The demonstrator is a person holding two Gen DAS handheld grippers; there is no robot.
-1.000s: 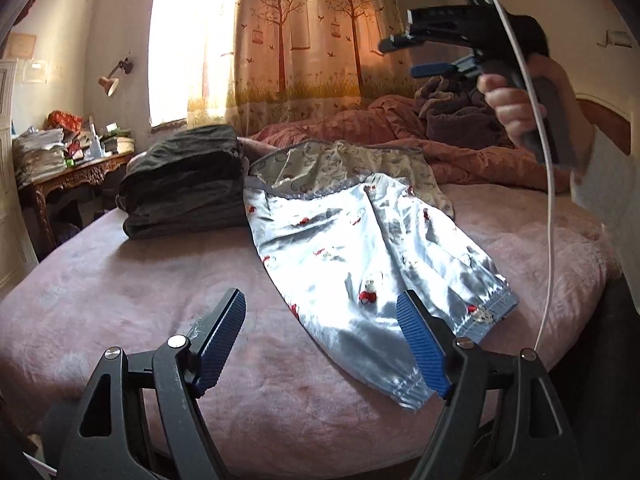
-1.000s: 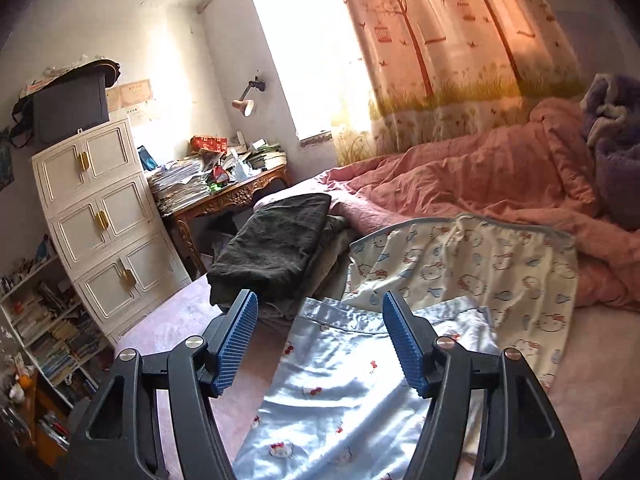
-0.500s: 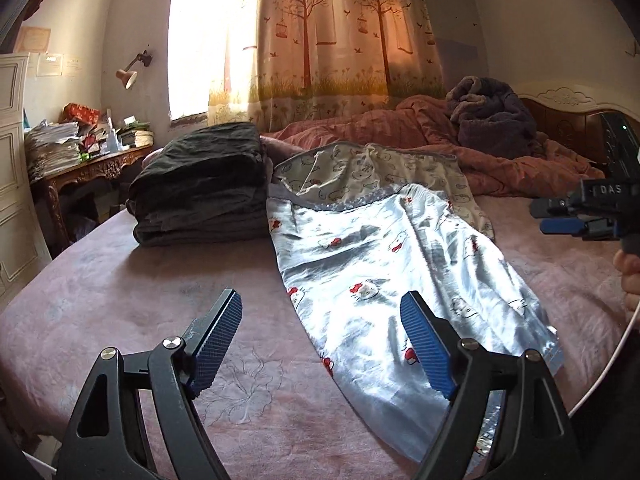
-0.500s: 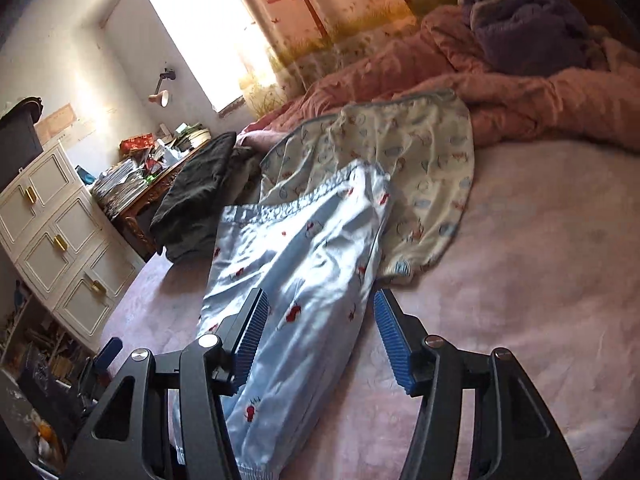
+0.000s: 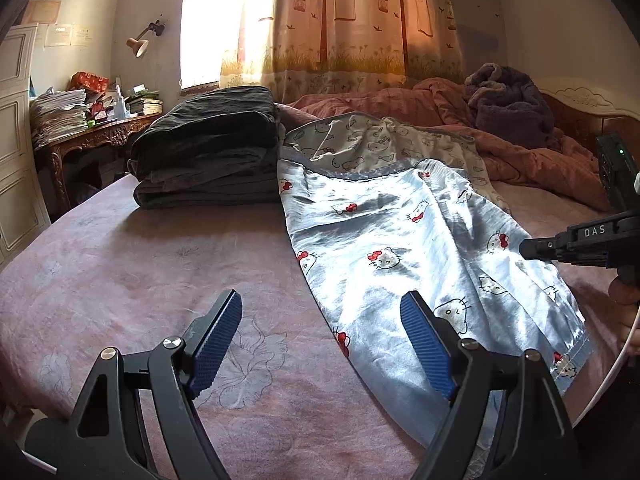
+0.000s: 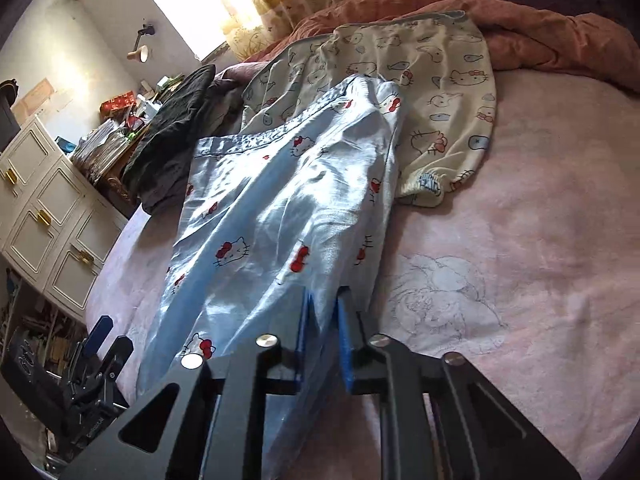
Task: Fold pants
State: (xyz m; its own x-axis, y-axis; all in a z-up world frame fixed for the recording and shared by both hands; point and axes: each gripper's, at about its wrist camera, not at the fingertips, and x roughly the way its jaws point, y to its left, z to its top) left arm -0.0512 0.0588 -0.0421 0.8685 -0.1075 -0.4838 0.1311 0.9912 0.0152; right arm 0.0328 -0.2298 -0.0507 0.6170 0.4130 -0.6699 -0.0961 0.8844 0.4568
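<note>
Right now the blue pants [image 5: 404,256] lie spread lengthwise on the pink bed cover [image 5: 160,280], waistband toward the curtain [image 5: 360,24] and cuffs toward the near edge. The right gripper [image 6: 324,320] has its blue pads pressed together on the pants' fabric along one leg edge. The left gripper [image 5: 320,340] hovers over the bed with its jaws wide apart and nothing between them; one pad sits just above the pants' lower leg. A cream printed garment [image 6: 440,80] lies partly under the waistband. A stack of dark folded clothes [image 5: 208,152] rests beside the pants. Drawers of the white cabinet [image 6: 48,208] are closed, so their contents cannot be told.
</note>
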